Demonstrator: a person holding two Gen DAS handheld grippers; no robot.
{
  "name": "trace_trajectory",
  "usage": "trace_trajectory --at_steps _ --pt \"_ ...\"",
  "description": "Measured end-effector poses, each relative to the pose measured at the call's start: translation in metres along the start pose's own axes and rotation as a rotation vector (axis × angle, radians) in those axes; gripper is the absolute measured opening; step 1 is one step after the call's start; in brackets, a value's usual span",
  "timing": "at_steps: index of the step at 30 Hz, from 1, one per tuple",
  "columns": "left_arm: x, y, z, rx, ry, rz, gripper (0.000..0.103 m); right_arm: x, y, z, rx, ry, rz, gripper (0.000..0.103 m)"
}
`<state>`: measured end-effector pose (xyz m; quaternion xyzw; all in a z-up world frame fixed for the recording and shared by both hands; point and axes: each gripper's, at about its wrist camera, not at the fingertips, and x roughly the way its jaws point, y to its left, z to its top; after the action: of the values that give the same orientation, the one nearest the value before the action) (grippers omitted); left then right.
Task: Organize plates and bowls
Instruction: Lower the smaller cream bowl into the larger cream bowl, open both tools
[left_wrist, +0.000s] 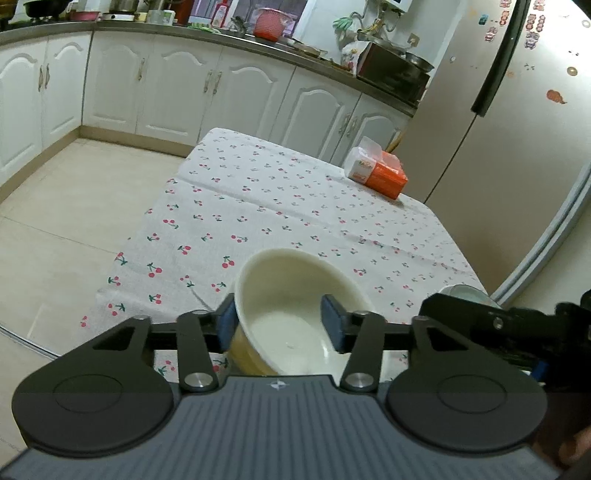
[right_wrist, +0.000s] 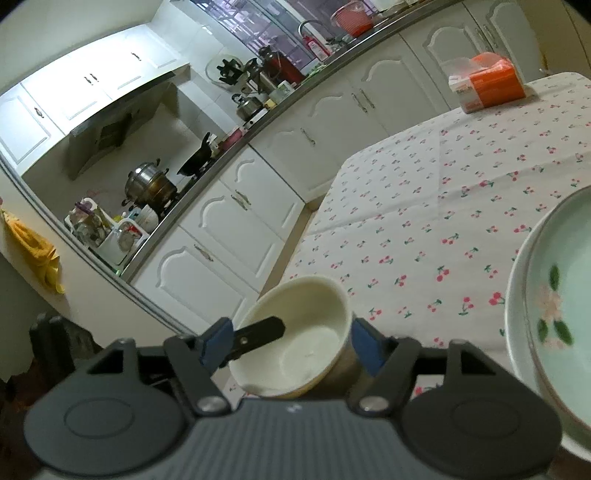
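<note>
The cream bowl (left_wrist: 291, 314) sits tipped near the front edge of the cherry-print tablecloth (left_wrist: 277, 206). Whether its base is down on the cloth, you cannot tell.

Your left gripper (left_wrist: 280, 325) stands about half open astride the bowl's near wall. One pad is outside the wall and the other pad (left_wrist: 334, 325) is inside the bowl, clear of it, so nothing is clamped.

Your right gripper (right_wrist: 291, 345) is also parted and seems to grip nothing. The bowl only shows between its fingers.

Expect a stiff, glossy, fairly light bowl, probably ceramic or melamine, so slick under the pads and liable to chip if it drops. Take it by the rim, one pad inside and one outside, and close firmly — a thin wall pivots in a loose pinch.

The left wrist view shows the gap between inner pad and wall, and the right gripper's hardware standing apart from the bowl.

Only the right wrist view shows the flowered green plate (right_wrist: 554, 295) close on the right, nested in a white-rimmed dish. It also shows the left finger (right_wrist: 262, 332) reaching into the bowl — likely the stack you are building beside.
</note>
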<state>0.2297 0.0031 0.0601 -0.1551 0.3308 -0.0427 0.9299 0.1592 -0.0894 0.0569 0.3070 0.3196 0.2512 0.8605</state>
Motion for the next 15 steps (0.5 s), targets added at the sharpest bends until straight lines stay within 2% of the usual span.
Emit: trace_trajectory --at_steps 4,5,9,13,15 --pt "0.000 -0.002 0.000 0.020 -0.010 0.002 0.084 -0.004 -0.005 0.001 0.029 -0.012 -0.012 0.074" --pt "0.003 -0.002 -0.001 0.030 0.001 0.004 0.086 -0.005 -0.006 0.001 0.035 -0.015 -0.014 0.076" --pt "0.000 0.003 -0.001 0.016 -0.002 0.002 0.086 -0.009 -0.007 0.002 0.050 -0.027 -0.018 0.081" --pt "-0.010 0.009 0.000 0.008 -0.039 0.036 0.087 -0.010 -0.009 0.004 0.078 -0.033 -0.009 0.083" --pt "-0.014 0.014 0.000 -0.005 -0.046 0.059 0.087 -0.010 -0.013 0.004 0.104 -0.033 0.000 0.088"
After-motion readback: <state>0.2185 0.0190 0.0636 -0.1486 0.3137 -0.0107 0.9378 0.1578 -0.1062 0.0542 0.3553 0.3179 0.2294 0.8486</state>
